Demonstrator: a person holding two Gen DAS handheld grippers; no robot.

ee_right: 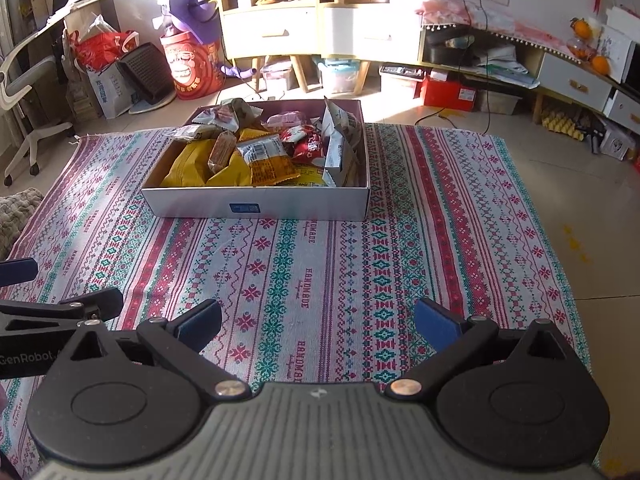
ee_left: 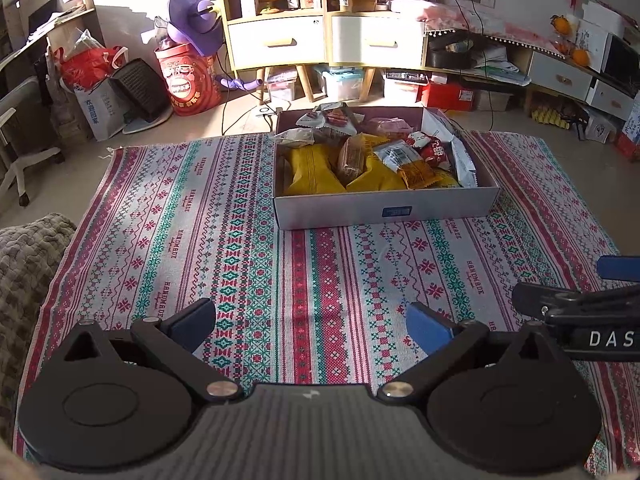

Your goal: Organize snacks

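- At the far left a grey knitted blanket [ee_left: 28, 264] lies at the edge of the patterned cloth [ee_left: 224, 240], which is spread on the floor and carries the word "HANDMADE" woven in its stripes.
- The left gripper [ee_left: 310, 320] hovers over the near part of the cloth, with its two blue-padded fingers [ee_left: 426, 330] wide apart and nothing between them.
- Beyond it, on the far half of the cloth, stands the white cardboard box [ee_left: 384, 210], a shallow tray with a small blue label on its near wall.
- The snacks are all inside this box, packed in a loose heap: a yellow bag [ee_left: 308, 170] at the front left, a brown wrapped bar [ee_left: 352, 158] lying on it, an orange packet [ee_left: 418, 174] near the middle, a red and white packet [ee_left: 434, 152] to its right, and a white and silver bag [ee_right: 340, 140] standing tilted against the right wall.
- No snack lies on the cloth outside the box.
- The right gripper [ee_right: 318, 322] hovers beside the left one, at the same near edge of the cloth, its fingers also spread wide and empty; each gripper shows at the border of the other's view.
- At the far right the cloth ends and the bare tiled floor [ee_right: 600, 240] begins.
- Behind everything, against the wall, stands a wooden cabinet [ee_left: 276, 40] with white drawers.
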